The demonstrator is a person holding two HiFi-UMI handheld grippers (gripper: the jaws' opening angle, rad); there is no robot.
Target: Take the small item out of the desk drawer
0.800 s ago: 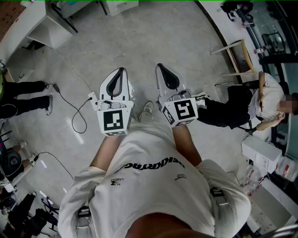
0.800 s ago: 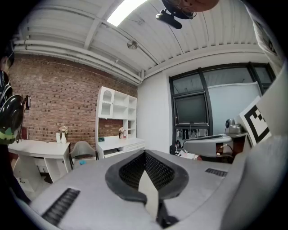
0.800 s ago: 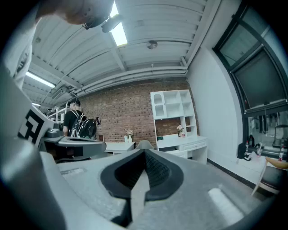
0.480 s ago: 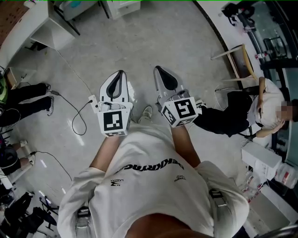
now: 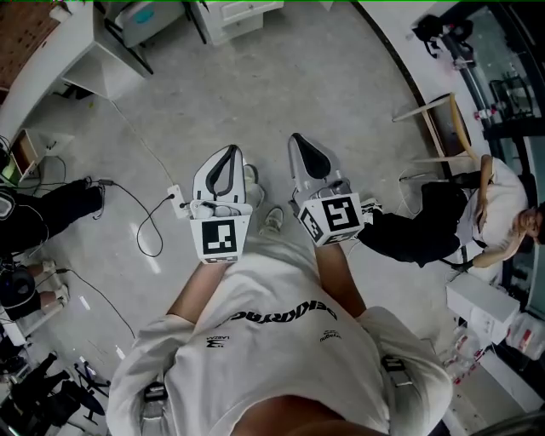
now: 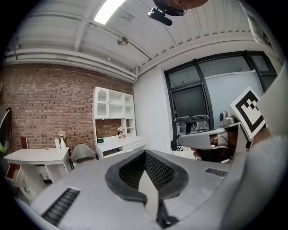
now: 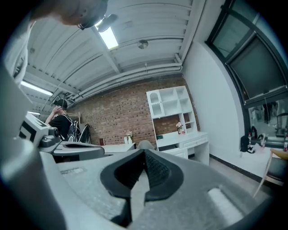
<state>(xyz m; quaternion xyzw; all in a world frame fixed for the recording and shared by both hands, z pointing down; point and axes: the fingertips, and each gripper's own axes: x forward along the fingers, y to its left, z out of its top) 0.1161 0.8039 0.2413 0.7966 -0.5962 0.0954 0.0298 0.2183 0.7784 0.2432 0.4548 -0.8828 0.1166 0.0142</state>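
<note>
In the head view I hold both grippers side by side at waist height over the grey floor. The left gripper (image 5: 228, 152) is shut with nothing between its jaws, and so is the right gripper (image 5: 300, 139). Both point level across the room. The left gripper (image 6: 145, 152) faces a white desk with drawers (image 6: 120, 143) under a white shelf unit against a brick wall. The right gripper (image 7: 145, 152) faces that same desk (image 7: 191, 143). No open drawer or small item shows. A white drawer cabinet (image 5: 240, 12) stands at the head view's top edge.
A white table (image 5: 77, 47) stands at the upper left. A black cable (image 5: 146, 223) and a power strip (image 5: 176, 202) lie on the floor to my left. One person sits at the right (image 5: 477, 204), and another's legs (image 5: 47, 209) reach in from the left. A wooden chair (image 5: 443, 111) stands at the upper right.
The view has shifted forward over the floor, with the white furniture at the top more in view. Both grippers stay shut and side by side, a little lower in the picture.
</note>
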